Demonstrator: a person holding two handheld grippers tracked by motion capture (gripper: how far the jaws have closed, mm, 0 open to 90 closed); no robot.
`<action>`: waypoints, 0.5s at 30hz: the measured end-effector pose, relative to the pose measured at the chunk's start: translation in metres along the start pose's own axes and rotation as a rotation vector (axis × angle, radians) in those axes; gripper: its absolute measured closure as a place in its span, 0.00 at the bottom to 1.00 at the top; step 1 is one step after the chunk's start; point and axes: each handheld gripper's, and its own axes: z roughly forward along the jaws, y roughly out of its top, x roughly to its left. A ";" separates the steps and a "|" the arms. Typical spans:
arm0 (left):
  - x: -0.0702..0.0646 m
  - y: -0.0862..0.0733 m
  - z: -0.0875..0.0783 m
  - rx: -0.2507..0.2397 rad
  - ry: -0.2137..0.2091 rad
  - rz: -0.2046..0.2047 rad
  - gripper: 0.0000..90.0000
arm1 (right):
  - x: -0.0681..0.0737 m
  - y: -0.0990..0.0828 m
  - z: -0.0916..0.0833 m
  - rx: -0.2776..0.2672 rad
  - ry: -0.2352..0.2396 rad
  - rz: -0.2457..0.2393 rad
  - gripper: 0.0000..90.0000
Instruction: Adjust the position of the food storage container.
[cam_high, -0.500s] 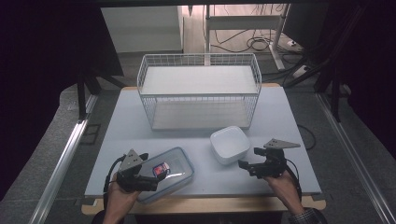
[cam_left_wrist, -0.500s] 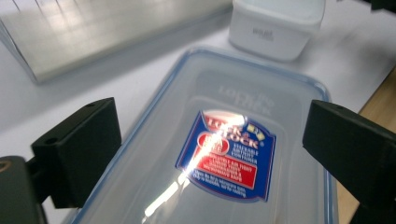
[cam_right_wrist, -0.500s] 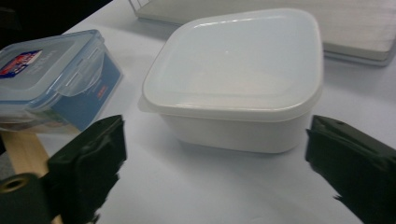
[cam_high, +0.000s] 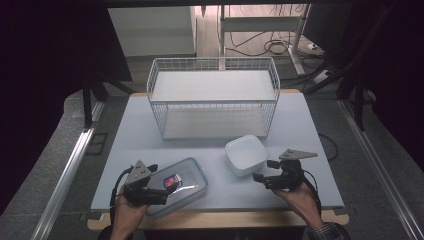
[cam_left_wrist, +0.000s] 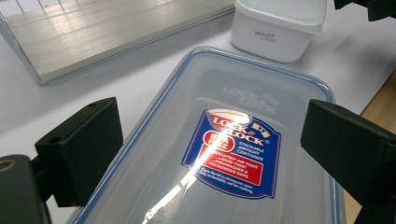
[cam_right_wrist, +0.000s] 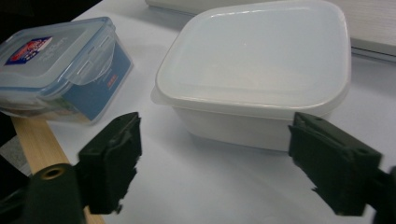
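Low at the near edge, left tongs (cam_high: 161, 190) gape over the clear box (cam_high: 179, 184), right tongs (cam_high: 264, 170) gape beside the white tub (cam_high: 246, 155).

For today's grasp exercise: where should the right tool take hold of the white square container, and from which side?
Grip the white container across its side walls just below the lid's overhanging rim, coming in level from its near side: the right tool already faces it, open.

Black two-jaw left gripper (cam_high: 161, 187) and right gripper (cam_high: 265, 170) (grey three-cornered top plates), black cables, checked cuff (cam_high: 327, 232)
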 end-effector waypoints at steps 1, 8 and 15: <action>0.001 0.000 0.000 -0.003 0.000 -0.006 0.06 | 0.000 0.001 -0.001 0.005 -0.003 -0.004 0.24; 0.002 -0.002 0.000 -0.012 -0.006 0.001 0.06 | 0.005 0.007 -0.003 0.046 -0.047 -0.056 0.32; 0.003 -0.003 -0.001 -0.008 0.009 0.009 0.06 | 0.008 0.028 -0.002 0.053 -0.055 -0.094 0.51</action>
